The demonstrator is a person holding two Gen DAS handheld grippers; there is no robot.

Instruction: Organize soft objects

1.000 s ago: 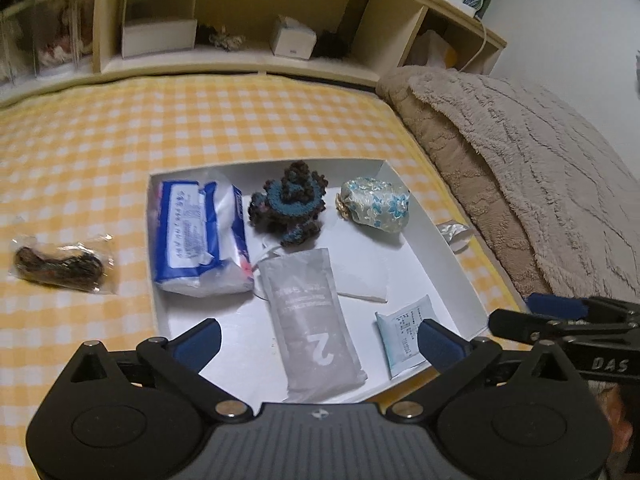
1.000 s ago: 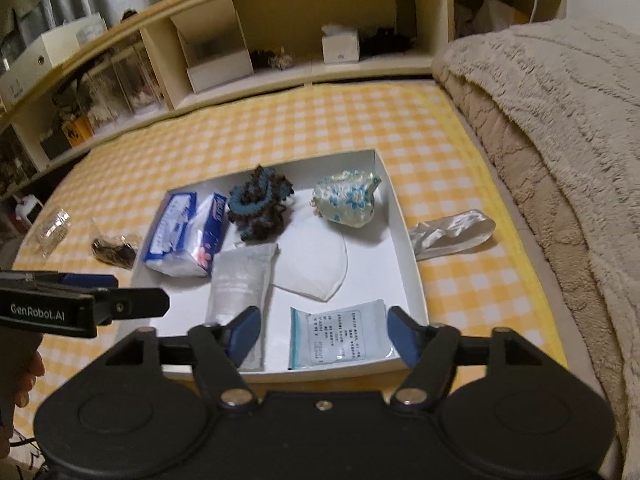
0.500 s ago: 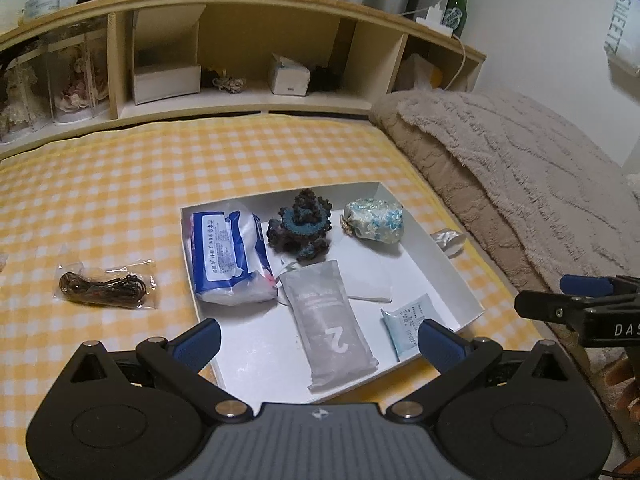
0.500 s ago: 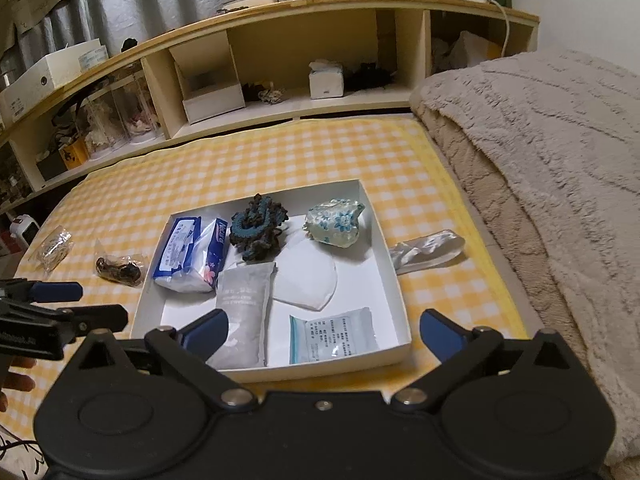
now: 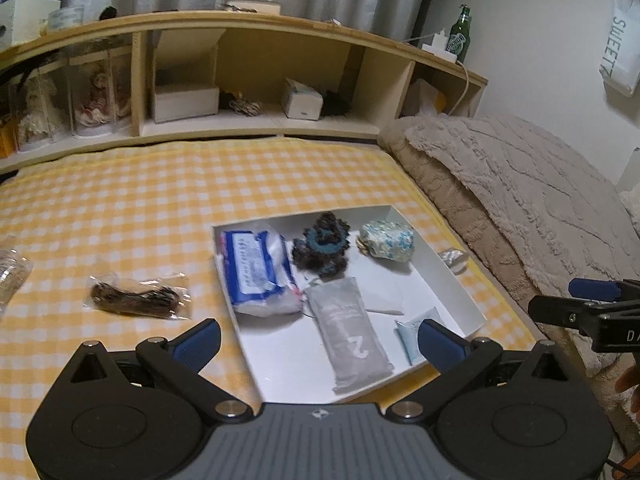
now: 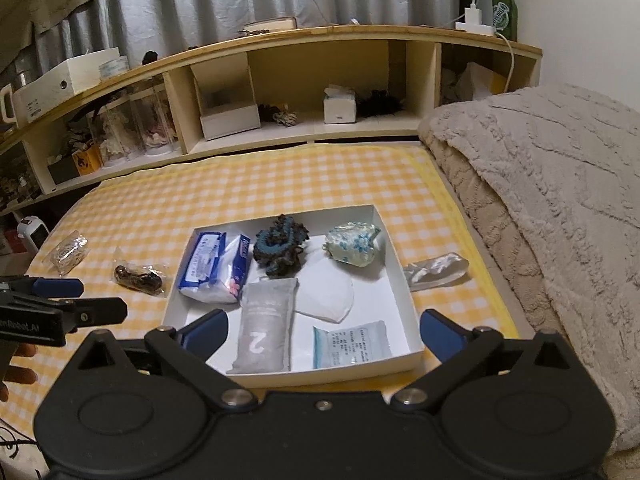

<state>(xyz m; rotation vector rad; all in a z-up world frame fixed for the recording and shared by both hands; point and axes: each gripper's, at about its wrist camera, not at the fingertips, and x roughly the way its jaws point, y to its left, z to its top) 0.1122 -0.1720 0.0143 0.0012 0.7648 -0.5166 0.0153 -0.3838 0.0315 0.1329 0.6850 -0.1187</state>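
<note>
Hovering above the near edge of the white box (image 6: 396, 268), both grippers are free of any load. The right gripper (image 6: 322, 326) has its jaws spread wide with nothing between them; the left gripper (image 5: 318, 338) stands equally released and empty.

Box contents, 6 items: blue tissue pack (image 6: 212, 266) at the left wall, dark crocheted piece (image 6: 280, 250) at the back centre, floral pouch (image 6: 352, 244) at the back right, white face mask (image 6: 326, 296) in the middle, grey packet marked 2 (image 6: 266, 328) at the front, its right edge meeting the mask, small blue-edged sachet (image 6: 350, 344) in the front right corner.

Outside on the yellow checked bedspread (image 6: 280, 184), 3 items: bagged dark bundle (image 6: 138, 274) just left of the box, clear crinkled bag (image 6: 68, 252) further left, white satin scrunchie (image 6: 436, 270) just beside the right wall.

Judgement: the sorting step is partway through, between picks; 3 pieces remain to be boxed. The scrunchie is nearest the right gripper, the bundle nearest the left. The next pick calls for lowering open jaws over 1 piece and pinching its bulk, not the slippery film. Free floor is left at the front left of the box. Risk: the bag film may slide out of the pads.
</note>
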